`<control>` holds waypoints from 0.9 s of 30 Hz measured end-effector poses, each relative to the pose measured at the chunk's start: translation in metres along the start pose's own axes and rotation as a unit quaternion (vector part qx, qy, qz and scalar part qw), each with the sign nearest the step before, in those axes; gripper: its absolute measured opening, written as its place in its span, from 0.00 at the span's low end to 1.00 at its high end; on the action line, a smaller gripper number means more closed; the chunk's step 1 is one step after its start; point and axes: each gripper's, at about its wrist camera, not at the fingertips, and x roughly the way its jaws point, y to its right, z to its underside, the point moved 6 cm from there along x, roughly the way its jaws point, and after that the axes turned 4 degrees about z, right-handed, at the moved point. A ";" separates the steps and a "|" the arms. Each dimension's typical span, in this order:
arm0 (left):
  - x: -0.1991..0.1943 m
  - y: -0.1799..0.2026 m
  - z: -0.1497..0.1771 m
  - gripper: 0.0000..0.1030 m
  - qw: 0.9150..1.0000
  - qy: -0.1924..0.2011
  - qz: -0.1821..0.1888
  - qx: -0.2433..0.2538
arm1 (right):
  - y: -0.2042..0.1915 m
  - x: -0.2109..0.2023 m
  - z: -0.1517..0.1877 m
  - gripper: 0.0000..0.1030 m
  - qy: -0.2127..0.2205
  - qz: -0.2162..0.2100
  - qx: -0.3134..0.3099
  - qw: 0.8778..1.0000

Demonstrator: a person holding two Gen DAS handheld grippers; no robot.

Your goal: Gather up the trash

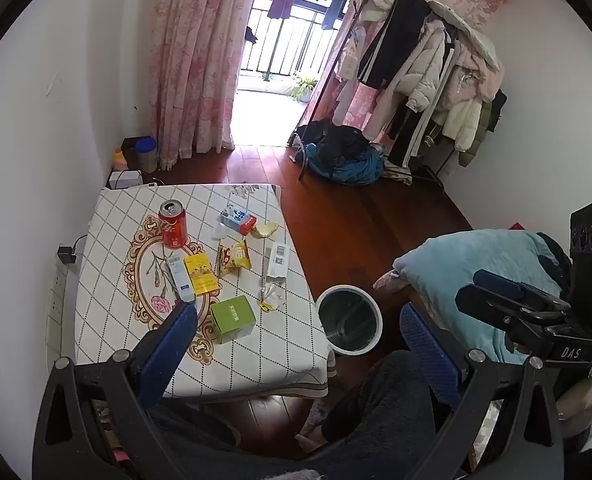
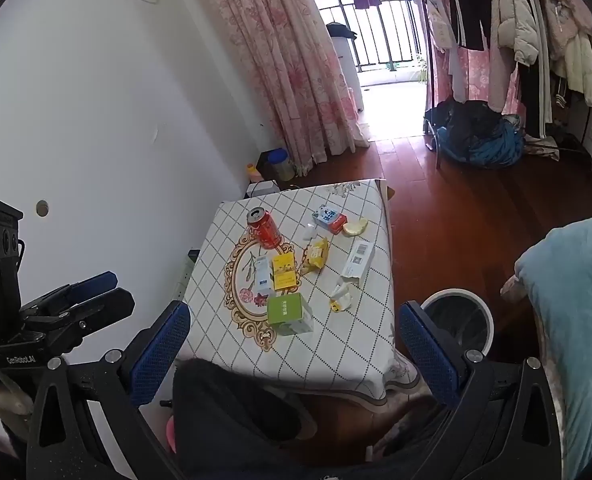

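Your left tool (image 1: 300,332) and right tool (image 2: 296,330) hang spread wide and empty above the table's (image 2: 348,364) near edge. The litter, from cola can (image 2: 264,228) to green box (image 2: 288,314), awaits; the bin (image 2: 458,322) stands beside the near right corner for short drops.

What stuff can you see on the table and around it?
soda can: 1, red, upright, far left of table
milk carton: 1, blue-white-red, lying at far side
yellow box: 1, flat, table middle
snack packet: 1, yellow, right of yellow box
white boxes: 2, one at right edge, one beside yellow box
green box: 1, near side
crumpled wrapper: 1, white-yellow, near right edge
table: 1, white checked cloth
trash bin: 1, white rim, on floor right of table
left gripper: open, empty
right gripper: open, empty
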 end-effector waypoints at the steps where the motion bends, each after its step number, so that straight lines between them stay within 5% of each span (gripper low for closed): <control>1: 0.000 0.000 0.000 1.00 1.000 0.001 0.000 0.000 | 0.000 -0.001 0.000 1.00 0.000 0.000 0.000 1.000; 27: -0.001 0.010 -0.003 1.00 1.000 0.007 0.014 0.004 | -0.001 -0.010 -0.004 1.00 0.005 -0.001 0.001 1.000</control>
